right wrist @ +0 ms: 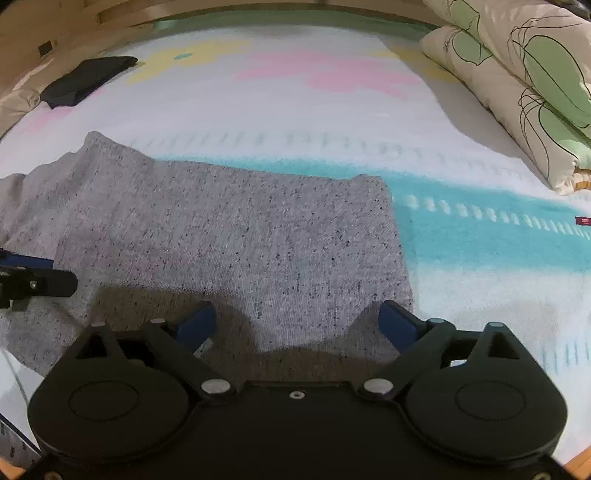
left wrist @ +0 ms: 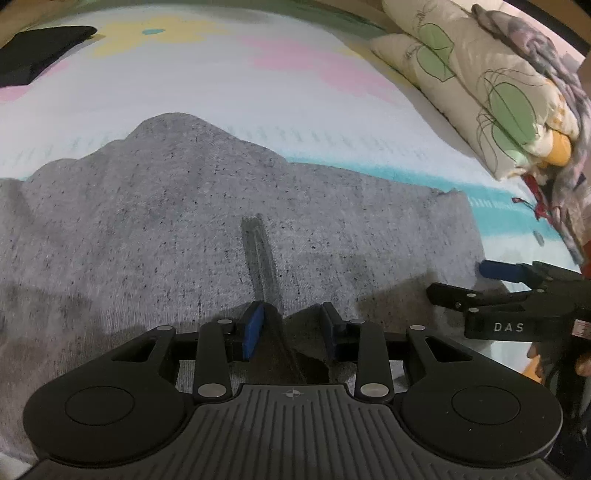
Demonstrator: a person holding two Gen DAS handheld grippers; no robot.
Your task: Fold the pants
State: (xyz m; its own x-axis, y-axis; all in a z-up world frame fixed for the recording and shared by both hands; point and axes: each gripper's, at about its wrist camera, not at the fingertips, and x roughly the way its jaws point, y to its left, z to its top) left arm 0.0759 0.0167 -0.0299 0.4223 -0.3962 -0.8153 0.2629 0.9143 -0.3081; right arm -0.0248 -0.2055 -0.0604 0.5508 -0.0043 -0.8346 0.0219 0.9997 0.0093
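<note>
Grey speckled pants [left wrist: 177,221] lie flat on the bed sheet, also in the right wrist view [right wrist: 236,236]. A dark seam stripe [left wrist: 258,254] runs toward my left gripper [left wrist: 291,328], whose blue pads are partly open around a raised ridge of the fabric without pinching it. My right gripper [right wrist: 299,325] is wide open, low over the near right corner of the pants, empty. It also shows in the left wrist view [left wrist: 491,280], at the pants' right edge. The left gripper's tip shows at the left of the right wrist view [right wrist: 33,277].
The sheet [right wrist: 332,110] has pink, yellow and teal patches. Floral pillows [right wrist: 524,85] lie stacked at the right. A folded dark garment [right wrist: 88,79] lies at the far left. A wooden bed frame [right wrist: 221,9] runs along the back.
</note>
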